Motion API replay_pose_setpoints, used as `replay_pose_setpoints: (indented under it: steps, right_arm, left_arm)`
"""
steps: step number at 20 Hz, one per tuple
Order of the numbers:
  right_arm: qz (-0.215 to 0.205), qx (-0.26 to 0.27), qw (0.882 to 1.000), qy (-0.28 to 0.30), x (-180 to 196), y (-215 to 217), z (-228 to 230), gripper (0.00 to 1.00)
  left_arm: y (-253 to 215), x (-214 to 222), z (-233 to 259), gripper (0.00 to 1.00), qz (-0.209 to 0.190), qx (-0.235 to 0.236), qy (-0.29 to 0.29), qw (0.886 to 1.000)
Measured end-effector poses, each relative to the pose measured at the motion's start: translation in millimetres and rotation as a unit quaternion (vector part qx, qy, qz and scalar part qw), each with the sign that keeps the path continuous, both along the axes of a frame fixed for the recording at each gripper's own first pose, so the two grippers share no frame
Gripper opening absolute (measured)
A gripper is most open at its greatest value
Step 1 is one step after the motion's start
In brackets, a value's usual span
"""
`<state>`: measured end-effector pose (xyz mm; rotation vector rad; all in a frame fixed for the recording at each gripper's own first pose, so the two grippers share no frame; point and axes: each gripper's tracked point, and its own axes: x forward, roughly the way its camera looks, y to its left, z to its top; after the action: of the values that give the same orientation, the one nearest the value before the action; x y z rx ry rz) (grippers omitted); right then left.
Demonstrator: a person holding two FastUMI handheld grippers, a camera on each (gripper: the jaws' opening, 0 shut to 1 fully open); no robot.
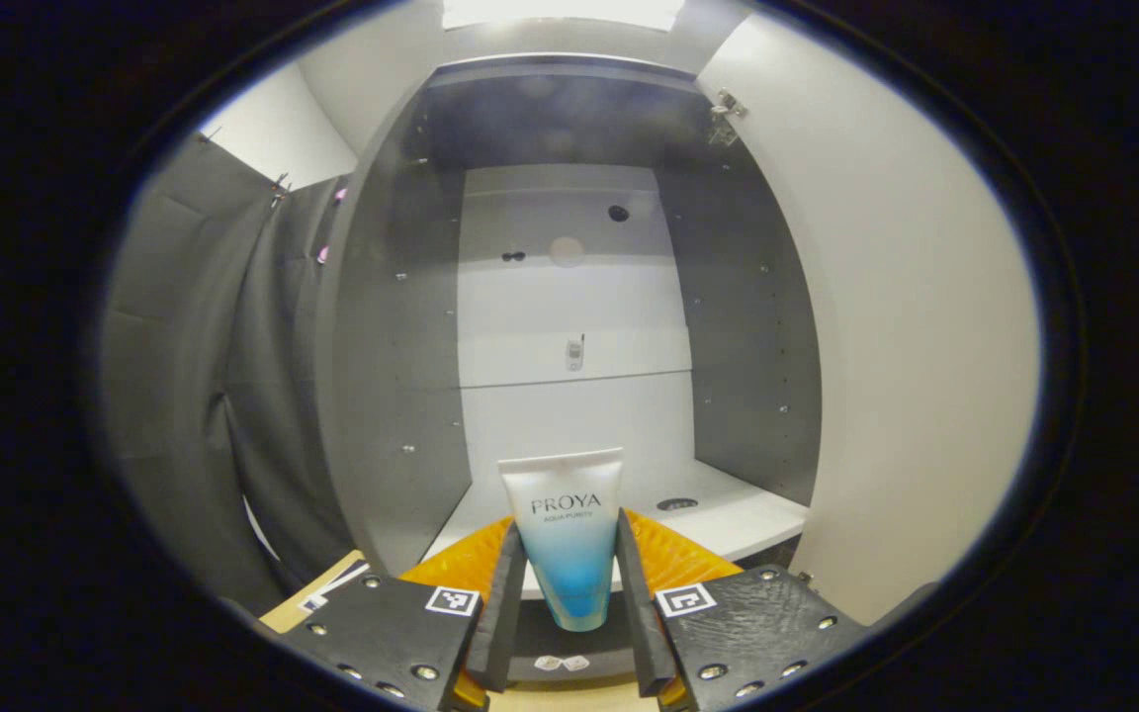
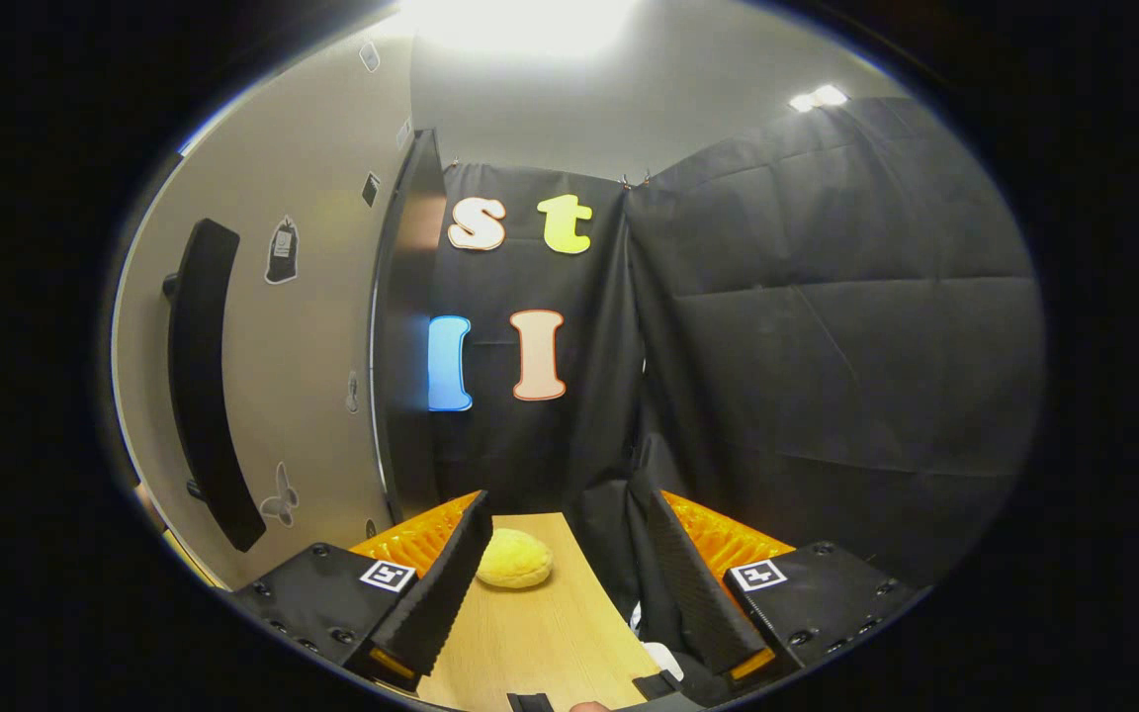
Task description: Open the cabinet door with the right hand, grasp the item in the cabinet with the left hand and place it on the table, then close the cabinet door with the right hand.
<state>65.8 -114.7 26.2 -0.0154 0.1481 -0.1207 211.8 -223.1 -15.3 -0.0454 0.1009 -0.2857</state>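
The left hand-held gripper is clamped on a white-and-blue tube, which stands upright between its fingers, cap end down, just in front of the open cabinet's white shelf. With the tube's long axis vertical, the table appears to lie below and back from the shelf. The right hand-held gripper, fingers apart and empty, hovers over the table beside the open door's black handle, the nearer hand for closing it.
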Motion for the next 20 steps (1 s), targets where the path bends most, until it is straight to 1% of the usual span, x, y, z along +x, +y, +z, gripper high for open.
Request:
replay_pose_setpoints:
  steps: [2,3,6,7,8,10,12,13,15,16,18,20]
  right_arm:
    - [0.009,0.004,1.000,0.001,-1.2,2.2,-0.7,1.00]
    - [0.012,0.007,1.000,0.001,-1.5,2.1,-1.1,0.97]
    - [0.020,0.018,1.000,-0.001,-3.4,1.0,-1.2,1.00]
    - [0.023,0.023,0.999,0.000,-4.7,1.2,-2.7,0.97]
    - [0.025,0.028,0.999,0.001,-5.2,0.1,-4.0,0.99]
    - [0.026,0.033,0.999,0.003,-5.9,-2.8,-6.5,0.99]
    - [0.029,0.035,0.999,0.007,-6.7,-3.8,-10.5,0.99]
    - [0.031,0.035,0.999,0.009,-7.6,-3.8,-12.6,0.97]
    - [0.034,0.034,0.999,0.009,-7.9,-3.9,-15.1,0.96]
    - [0.036,0.033,0.999,0.009,-7.4,-3.2,-15.4,0.99]
    - [0.041,0.033,0.999,0.008,-6.6,0.3,-16.9,0.99]
    - [0.046,0.033,0.998,0.011,-4.8,2.5,-19.0,0.99]
  left_arm:
    - [11.5,-10.5,-4.3,0.51,0.010,-0.004,0.005,1.000]
    - [16.7,-15.5,-6.7,0.51,0.015,-0.005,0.006,1.000]
    - [28.5,-35.8,-12.7,0.51,0.022,-0.005,0.006,1.000]
    - [31.1,-41.1,-15.7,0.51,0.023,-0.005,0.005,1.000]
    - [34.0,-46.3,-19.5,0.51,0.025,-0.005,0.005,1.000]
    - [39.2,-59.8,-27.4,0.51,0.029,-0.002,0.004,1.000]
    - [44.8,-72.9,-37.4,0.51,0.033,0.002,0.006,0.999]
    - [46.9,-78.9,-43.7,0.51,0.035,0.004,0.009,0.999]
    - [52.3,-88.3,-58.1,0.51,0.039,0.007,0.018,0.999]
    - [54.2,-93.2,-65.6,0.50,0.040,0.008,0.022,0.999]
    - [58.6,-104.3,-78.8,0.51,0.043,0.012,0.024,0.999]
    - [62.6,-114.2,-88.4,0.49,0.045,0.014,0.020,0.999]
